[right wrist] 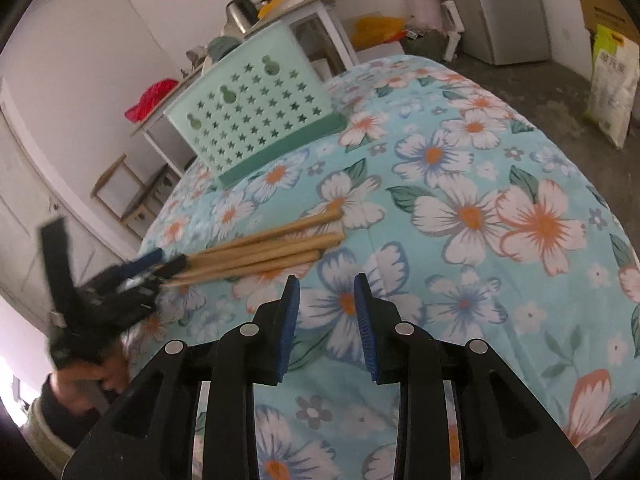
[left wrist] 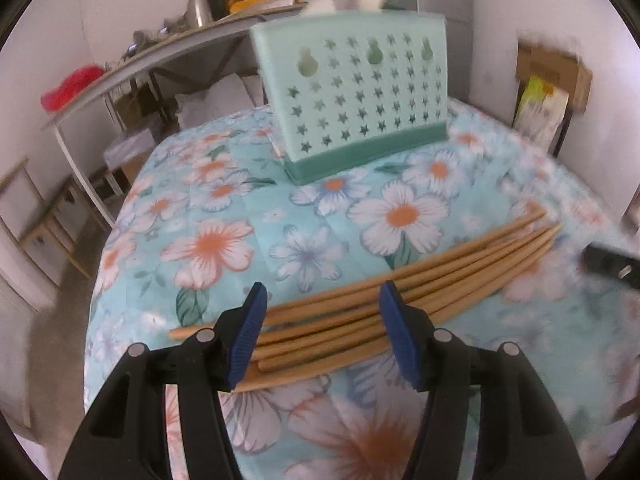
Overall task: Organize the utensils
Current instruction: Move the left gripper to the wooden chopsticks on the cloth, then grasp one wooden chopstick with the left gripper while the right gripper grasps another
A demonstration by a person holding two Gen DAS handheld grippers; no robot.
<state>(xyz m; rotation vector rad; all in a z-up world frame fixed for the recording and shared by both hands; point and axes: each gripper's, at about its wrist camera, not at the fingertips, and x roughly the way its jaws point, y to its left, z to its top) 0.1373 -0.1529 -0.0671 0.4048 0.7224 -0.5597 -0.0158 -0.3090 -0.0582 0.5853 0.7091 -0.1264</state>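
Note:
A bundle of several wooden chopsticks (left wrist: 420,272) lies on the floral tablecloth (left wrist: 224,216). My left gripper (left wrist: 323,292) hovers open over the bundle's thin end, and the sticks run crosswise under both blue pads (left wrist: 248,332). In the right wrist view the left gripper (right wrist: 152,264) is blurred at the chopsticks' (right wrist: 272,244) left end. My right gripper (right wrist: 326,280) is narrowly open over bare cloth just in front of the thick ends, with nothing between its pads. A mint-green utensil holder (left wrist: 360,92) with star holes stands upright at the table's far side; it is also in the right wrist view (right wrist: 256,120).
Behind the table stands a grey shelf (left wrist: 132,68) with a kettle (left wrist: 202,6), a red cloth (left wrist: 70,86) and clutter. A cardboard box (left wrist: 552,68) and a white sack (right wrist: 612,84) are at the right. A hand (right wrist: 80,376) holds the left gripper at the table's left edge.

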